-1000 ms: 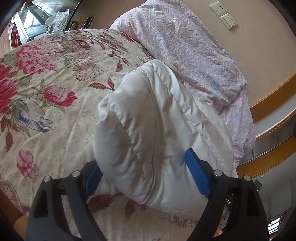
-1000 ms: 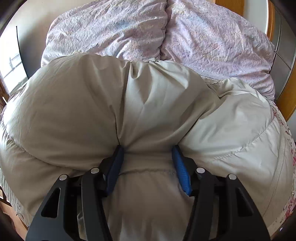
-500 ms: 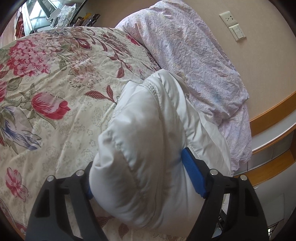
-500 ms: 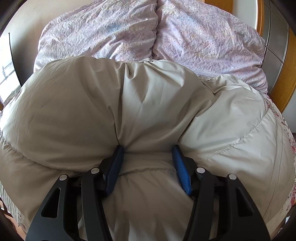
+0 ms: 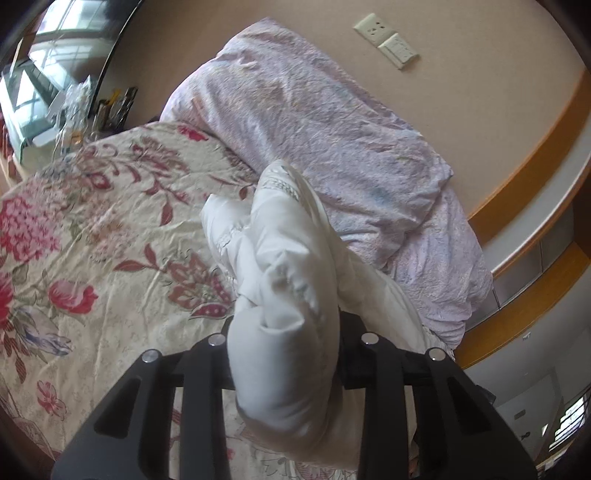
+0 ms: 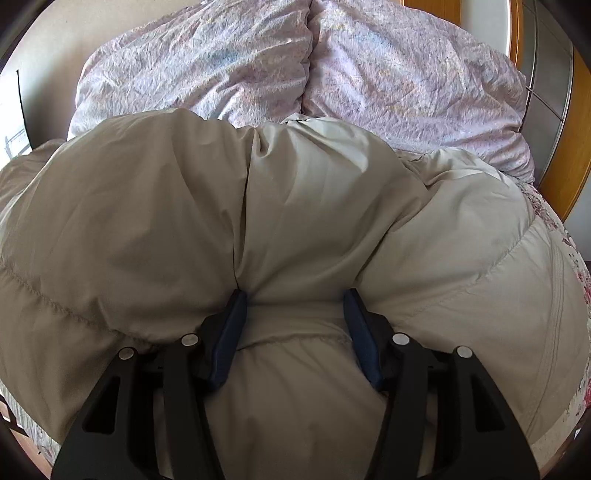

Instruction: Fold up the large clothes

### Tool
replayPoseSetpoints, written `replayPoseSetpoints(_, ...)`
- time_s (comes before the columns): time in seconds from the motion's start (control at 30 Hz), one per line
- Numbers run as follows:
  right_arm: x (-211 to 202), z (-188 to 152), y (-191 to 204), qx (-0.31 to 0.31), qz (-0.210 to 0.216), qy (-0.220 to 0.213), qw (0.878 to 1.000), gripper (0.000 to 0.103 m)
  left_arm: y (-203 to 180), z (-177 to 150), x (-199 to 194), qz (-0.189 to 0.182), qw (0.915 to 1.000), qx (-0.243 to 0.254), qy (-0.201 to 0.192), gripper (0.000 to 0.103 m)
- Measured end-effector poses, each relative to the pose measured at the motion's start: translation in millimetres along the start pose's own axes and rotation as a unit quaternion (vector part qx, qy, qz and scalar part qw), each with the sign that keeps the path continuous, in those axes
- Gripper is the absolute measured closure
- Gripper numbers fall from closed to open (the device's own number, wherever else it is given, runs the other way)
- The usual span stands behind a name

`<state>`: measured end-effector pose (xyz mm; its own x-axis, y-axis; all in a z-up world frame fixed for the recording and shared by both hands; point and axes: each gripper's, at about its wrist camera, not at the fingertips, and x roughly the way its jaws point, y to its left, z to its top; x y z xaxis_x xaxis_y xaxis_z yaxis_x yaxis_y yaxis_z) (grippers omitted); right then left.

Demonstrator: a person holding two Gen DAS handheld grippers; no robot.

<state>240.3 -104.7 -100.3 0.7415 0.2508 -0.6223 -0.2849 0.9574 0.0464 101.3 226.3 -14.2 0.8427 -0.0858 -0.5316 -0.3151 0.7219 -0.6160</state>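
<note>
A puffy white down jacket lies on a floral bedspread [image 5: 92, 236]. In the left wrist view my left gripper [image 5: 284, 332] is shut on a bunched fold of the jacket [image 5: 284, 280], which bulges up and hides the blue pads. In the right wrist view the jacket [image 6: 184, 206] looks beige-grey and fills most of the frame. My right gripper [image 6: 295, 314] is shut on a thick fold of it, the blue pads [image 6: 229, 332] pressing in from both sides.
Two lilac pillows [image 6: 303, 62] lie at the head of the bed, just beyond the jacket; one shows in the left wrist view [image 5: 332, 129]. A beige wall with sockets [image 5: 386, 35] and a wooden headboard ledge [image 5: 535, 147] lie behind. A cluttered bedside surface [image 5: 74, 107] stands far left.
My left gripper has closed in on the jacket fold, which now bunches narrower and covers the blue pads. The view has tilted up towards the pillow. The right gripper holds as before.
</note>
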Motion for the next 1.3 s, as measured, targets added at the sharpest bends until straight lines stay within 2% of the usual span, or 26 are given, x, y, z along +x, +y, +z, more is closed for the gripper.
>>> replayPoseSetpoints(0.13, 1.0, 0.2, -0.3, 0.001, 0.0, 0.002, 1.0, 0.046, -56.6, 5.5, -14.4, -0.021, 0.9968, 0.073, -0.024, 0.071)
replayPoseSetpoints(0.27, 2.2, 0.4, -0.3, 0.001, -0.002, 0.003, 1.0, 0.046, -117.5, 2.1, -24.0, -0.057, 0.988, 0.138, -0.038, 0.071)
replayPoseSetpoints(0.43, 2.4, 0.0, -2.3, 0.004, 0.0, 0.002, 1.0, 0.046, -184.9, -16.0, -19.6, -0.109, 0.9746, 0.194, -0.03, 0.07)
replayPoseSetpoints(0.57, 0.3, -0.2, -7.8, 0.002, 0.009, -0.003, 1.0, 0.046, -227.9, -36.0, -7.7, -0.133, 0.9651, 0.226, -0.015, 0.068)
replayPoseSetpoints(0.73, -16.8, -7.7, -23.0, -0.002, 0.026, -0.013, 1.0, 0.046, -260.9, -57.9, 4.1, -0.148, 0.9573, 0.248, 0.0, 0.067)
replayPoseSetpoints(0.97, -61.4, -33.3, -57.7, 0.002, 0.041, -0.061, 0.997, 0.046, -294.9, -91.2, 23.4, -0.163, 0.9475, 0.273, 0.032, 0.066)
replayPoseSetpoints(1.07, -76.2, -44.1, -76.3, 0.017, 0.021, -0.083, 0.996, 0.044, -304.1, -106.9, 33.5, -0.164, 0.9443, 0.282, 0.044, 0.066)
replayPoseSetpoints(1.27, -78.1, -63.3, -114.8, 0.063, 0.012, -0.087, 0.994, 0.044, -317.0, -133.5, 54.7, -0.154, 0.9372, 0.307, 0.06, 0.064)
replayPoseSetpoints(1.3, -78.7, -64.6, -119.3, 0.066, 0.0, -0.089, 0.994, 0.044, -319.2, -139.0, 57.8, -0.152, 0.9356, 0.312, 0.063, 0.063)
